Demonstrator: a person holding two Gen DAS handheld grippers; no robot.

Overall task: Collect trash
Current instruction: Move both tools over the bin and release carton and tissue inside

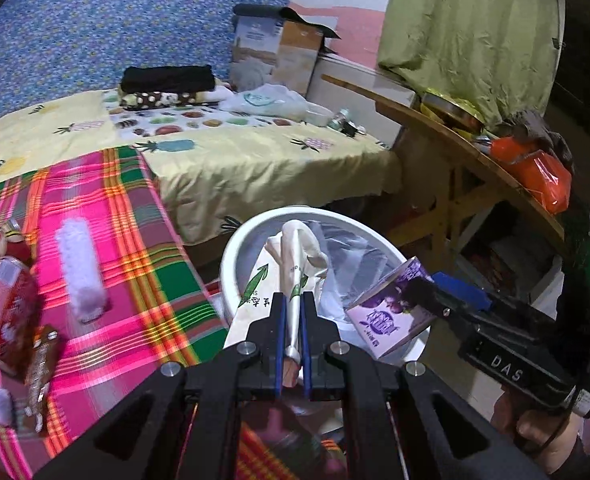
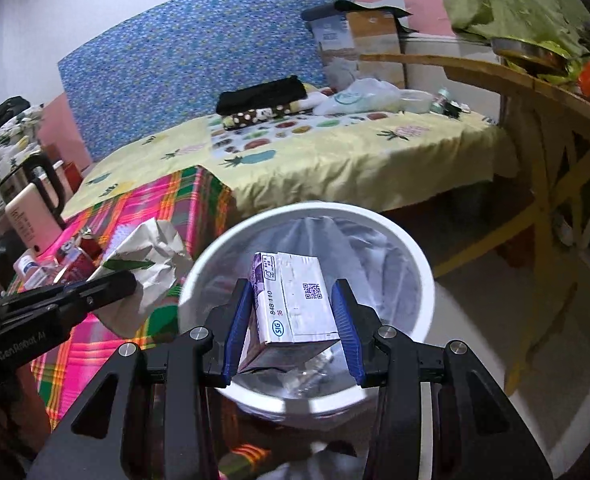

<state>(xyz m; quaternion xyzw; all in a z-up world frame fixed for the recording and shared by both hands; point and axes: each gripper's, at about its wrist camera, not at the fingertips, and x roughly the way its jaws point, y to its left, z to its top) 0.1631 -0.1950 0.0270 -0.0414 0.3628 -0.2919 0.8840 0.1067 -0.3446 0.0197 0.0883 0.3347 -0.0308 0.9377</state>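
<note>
Left wrist view: the left gripper (image 1: 293, 312) is seen at 6 o'clock, its jaws pressed together on a crumpled paper bag (image 1: 291, 268) printed with green arrows, which is held over the near edge of the white bin (image 1: 231, 252). At 3 o'clock the right gripper (image 1: 419, 292) is seen from the side, clamped on a purple drink carton (image 1: 391, 312) at the bin's rim.

In the right wrist view, the right gripper (image 2: 293, 312) is shown about half open, with both blue pads against the drink carton (image 2: 295, 304); the carton is held directly above the mouth of the white bin (image 2: 415, 248), which is lined with a clear bag (image 2: 375, 248). A few small scraps appear to lie at the bottom already. The left gripper (image 2: 107, 284) and paper bag (image 2: 147, 256) are seen at 9 o'clock.

Farther off, at 8 o'clock in the left wrist view, a red can (image 1: 7, 308), wrappers (image 1: 41, 364) and a white fuzzy roll (image 1: 81, 268) are left on the plaid cloth (image 1: 143, 248).

Progress is judged as partial: two items are poised for release, neither yet dropped, and the litter on the cloth remains to be collected.
</note>
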